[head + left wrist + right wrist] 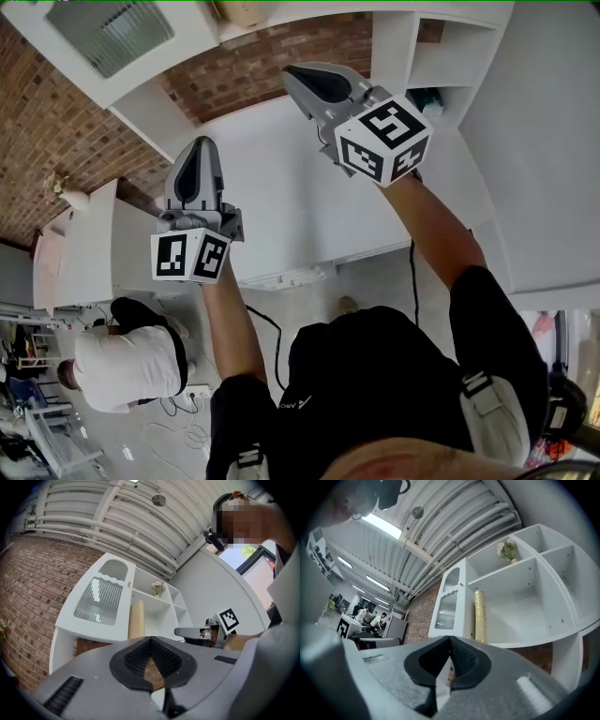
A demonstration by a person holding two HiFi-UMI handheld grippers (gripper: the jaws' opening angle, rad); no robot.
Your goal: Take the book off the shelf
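None of the task is done. My left gripper [151,641] and right gripper [450,641] both have their jaws clenched on nothing, well apart from the shelf [525,640]. The book [480,616] stands upright by its compartment's left wall, untouched. Reaching, grasping and pulling it out all remain.

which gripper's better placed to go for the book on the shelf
Probably right: the right gripper is raised further toward the book than the left gripper. Both are shut, so it must open first.
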